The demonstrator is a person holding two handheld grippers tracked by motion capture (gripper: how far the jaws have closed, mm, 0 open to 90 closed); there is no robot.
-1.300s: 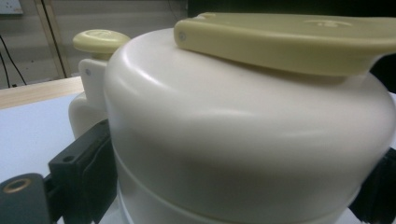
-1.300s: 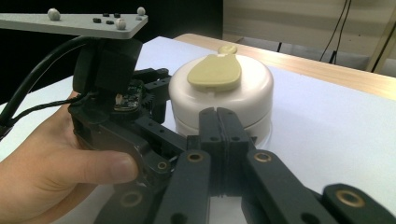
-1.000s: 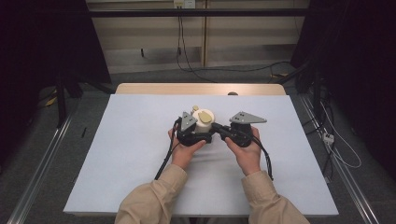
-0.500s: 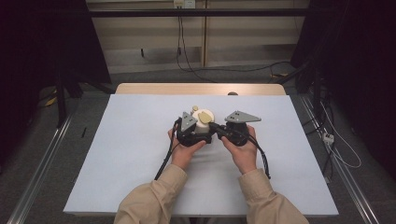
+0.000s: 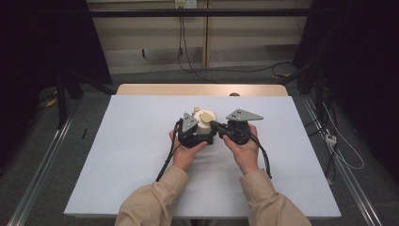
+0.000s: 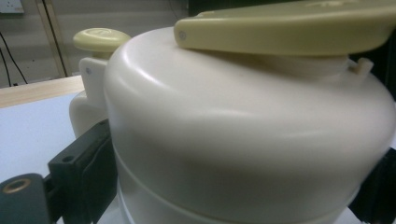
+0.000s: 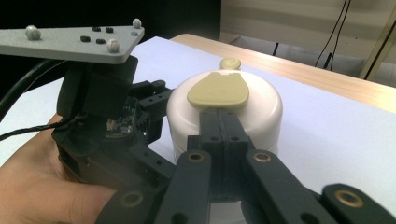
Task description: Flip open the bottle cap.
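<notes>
**Pressing the flat lid tab while the jar is held steady**

A cream jar (image 5: 203, 126) stands near the middle of the white worktop (image 5: 131, 155), slightly toward twelve o'clock from the person's hands. It is clamped around its body by the left gripper (image 5: 196, 136): in the left gripper view one black finger (image 6: 88, 168) is seen pressed against the lower wall at about eight o'clock, and the other is at the right edge. The right gripper (image 7: 219, 122) is brought over the top of the jar, its two fingers closed flat against each other with nothing between them, and their tips rest at the near edge of the yellowish tab (image 7: 218, 89) on the lid. A small round knob (image 7: 230, 62) is seen behind the tab, at twelve o'clock.

The step in hand is judged to be the pushing or lifting of this tab. For a good result, the left grasp should be kept firm and low, so that the jar is not tipped. The closed fingers should be moved straight along the tab's long axis, slowly, because the smooth plastic probably lets the tips slip sideways.
</notes>
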